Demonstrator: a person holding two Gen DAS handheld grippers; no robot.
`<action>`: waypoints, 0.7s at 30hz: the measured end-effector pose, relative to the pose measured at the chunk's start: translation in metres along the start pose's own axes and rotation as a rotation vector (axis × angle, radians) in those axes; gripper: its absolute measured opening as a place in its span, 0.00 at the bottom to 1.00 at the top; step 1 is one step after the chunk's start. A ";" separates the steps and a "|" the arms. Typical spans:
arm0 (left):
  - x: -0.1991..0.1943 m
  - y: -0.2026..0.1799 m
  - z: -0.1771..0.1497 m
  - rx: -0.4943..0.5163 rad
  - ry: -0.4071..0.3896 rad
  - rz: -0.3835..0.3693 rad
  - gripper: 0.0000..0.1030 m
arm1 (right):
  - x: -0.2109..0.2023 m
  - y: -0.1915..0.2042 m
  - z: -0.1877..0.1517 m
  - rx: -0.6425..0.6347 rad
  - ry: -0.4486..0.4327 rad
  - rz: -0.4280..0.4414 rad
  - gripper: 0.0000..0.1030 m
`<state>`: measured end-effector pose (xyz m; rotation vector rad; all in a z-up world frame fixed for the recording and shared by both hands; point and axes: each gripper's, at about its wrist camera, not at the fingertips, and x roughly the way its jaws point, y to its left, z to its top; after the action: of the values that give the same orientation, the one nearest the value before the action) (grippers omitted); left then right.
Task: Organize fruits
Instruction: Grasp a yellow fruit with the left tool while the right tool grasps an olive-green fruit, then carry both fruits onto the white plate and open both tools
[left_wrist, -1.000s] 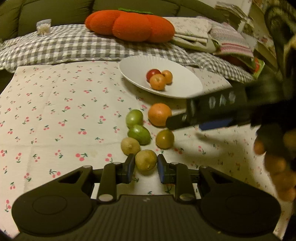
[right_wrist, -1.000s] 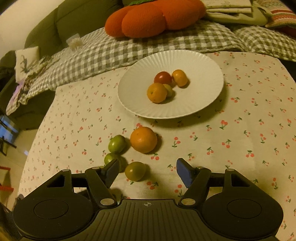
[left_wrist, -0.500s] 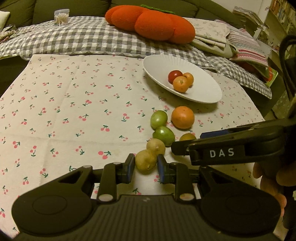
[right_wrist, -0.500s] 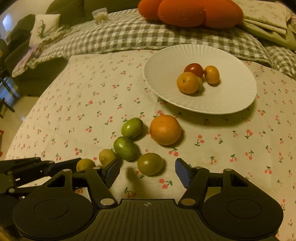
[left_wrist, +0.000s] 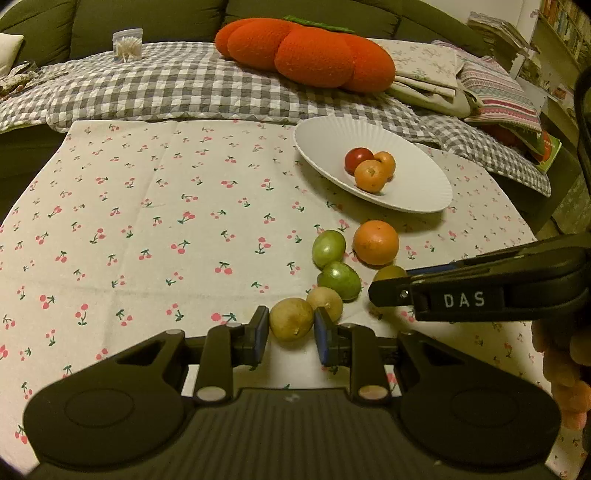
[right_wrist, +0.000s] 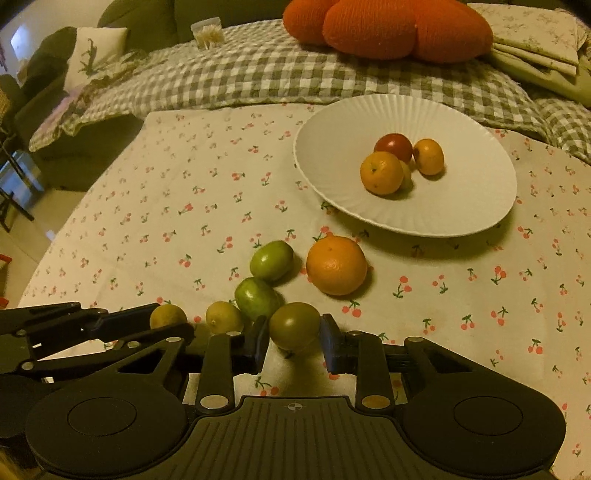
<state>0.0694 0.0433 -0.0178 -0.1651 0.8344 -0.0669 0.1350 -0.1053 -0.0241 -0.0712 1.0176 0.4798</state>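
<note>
My left gripper (left_wrist: 290, 334) is shut on a yellow-brown fruit (left_wrist: 291, 319) low over the cherry-print cloth. My right gripper (right_wrist: 293, 341) has its jaws closed in around an olive-green fruit (right_wrist: 294, 325), with a small gap on the right side. Beside them lie another yellow-brown fruit (right_wrist: 223, 316), two green fruits (right_wrist: 271, 260) (right_wrist: 256, 298) and a large orange (right_wrist: 336, 265). A white ribbed plate (right_wrist: 476, 206) farther back holds a red fruit (right_wrist: 393, 146) and two small orange fruits (right_wrist: 381, 172). The right gripper shows from the side in the left wrist view (left_wrist: 373, 293).
A grey checked blanket (left_wrist: 184, 85) with an orange pumpkin cushion (left_wrist: 306, 55) lies behind the table. Folded cloths (left_wrist: 491, 85) sit at the back right. A clear box of cotton swabs (left_wrist: 127, 44) stands back left. The table edge drops off at the right.
The right gripper has come down and narrowed its jaws around the olive-green fruit. The left gripper keeps hold of its yellow-brown fruit and has shifted a little.
</note>
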 end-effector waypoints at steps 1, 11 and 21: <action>0.000 0.000 0.000 0.002 -0.002 0.002 0.24 | 0.000 0.000 0.000 0.001 0.001 -0.001 0.27; -0.003 -0.009 0.014 0.029 -0.046 0.011 0.24 | -0.017 -0.008 0.008 0.047 -0.037 0.023 0.27; -0.004 -0.020 0.032 0.043 -0.085 -0.008 0.24 | -0.038 -0.023 0.019 0.101 -0.092 0.042 0.27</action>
<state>0.0905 0.0281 0.0096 -0.1297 0.7469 -0.0850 0.1439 -0.1342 0.0136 0.0616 0.9529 0.4651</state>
